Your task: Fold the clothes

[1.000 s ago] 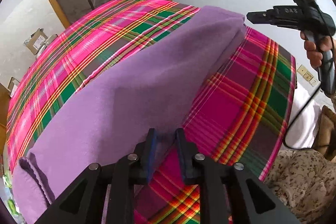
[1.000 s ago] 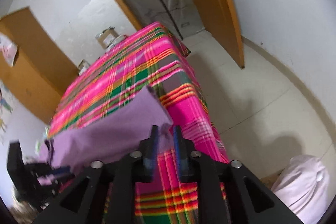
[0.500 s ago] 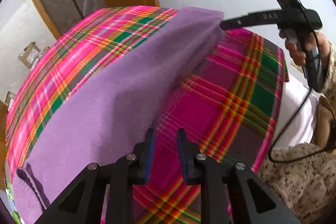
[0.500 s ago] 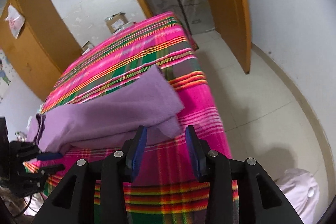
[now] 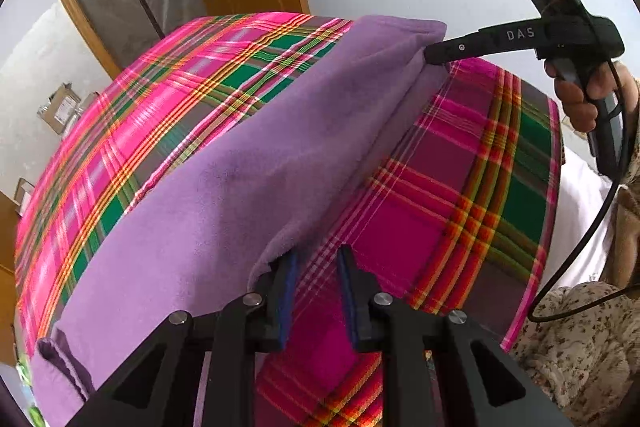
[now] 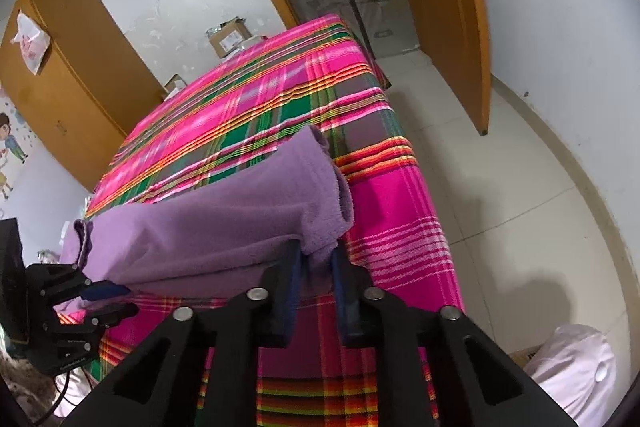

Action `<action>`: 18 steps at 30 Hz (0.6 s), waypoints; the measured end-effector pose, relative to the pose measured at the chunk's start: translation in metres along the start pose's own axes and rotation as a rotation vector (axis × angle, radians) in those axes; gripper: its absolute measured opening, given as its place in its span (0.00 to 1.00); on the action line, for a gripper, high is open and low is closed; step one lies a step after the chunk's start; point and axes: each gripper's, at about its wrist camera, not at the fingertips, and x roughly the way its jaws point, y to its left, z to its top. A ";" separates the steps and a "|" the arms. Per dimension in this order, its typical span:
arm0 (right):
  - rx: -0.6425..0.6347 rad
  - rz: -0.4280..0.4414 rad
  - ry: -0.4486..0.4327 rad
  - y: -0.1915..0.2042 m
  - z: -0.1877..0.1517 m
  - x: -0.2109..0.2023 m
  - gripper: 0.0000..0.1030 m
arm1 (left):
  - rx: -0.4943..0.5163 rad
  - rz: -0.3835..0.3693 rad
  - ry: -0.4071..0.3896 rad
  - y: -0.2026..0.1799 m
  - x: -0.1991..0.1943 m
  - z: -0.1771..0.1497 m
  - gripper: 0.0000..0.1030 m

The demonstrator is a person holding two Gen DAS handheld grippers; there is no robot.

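A folded purple fleece garment [image 5: 248, 163] lies in a long band across the plaid-covered bed [image 5: 452, 195]. My left gripper [image 5: 317, 267] is at the garment's near edge, which rides up against the left finger [image 5: 286, 291]. Its fingers stand slightly apart with only plaid showing between them. In the right wrist view the same garment [image 6: 224, 223] shows a rolled end, and my right gripper [image 6: 317, 259] is shut on that end's lower edge. The right gripper's tip [image 5: 434, 55] meets the garment's far corner in the left wrist view. The left gripper [image 6: 110, 301] sits at the other end.
The bed's plaid sheet [image 6: 248, 95] runs back to cardboard boxes [image 6: 230, 39] by the wall. A wooden wardrobe [image 6: 76, 75] stands to the left and an open door [image 6: 448, 7] to the right. There is tiled floor [image 6: 520, 207] beside the bed and a white bundle [image 6: 572, 367] near its corner.
The right gripper let go of the garment's end, opened wide, then closed again on its lower edge. The left gripper stayed at the near edge with the same finger gap.
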 end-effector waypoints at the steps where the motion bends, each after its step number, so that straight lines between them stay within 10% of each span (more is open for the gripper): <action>1: -0.004 -0.001 -0.004 0.001 0.001 -0.001 0.11 | -0.006 -0.001 0.002 0.002 0.000 0.000 0.00; 18: 0.047 -0.041 0.010 -0.007 0.002 -0.007 0.11 | -0.026 -0.175 -0.032 0.002 -0.018 -0.008 0.01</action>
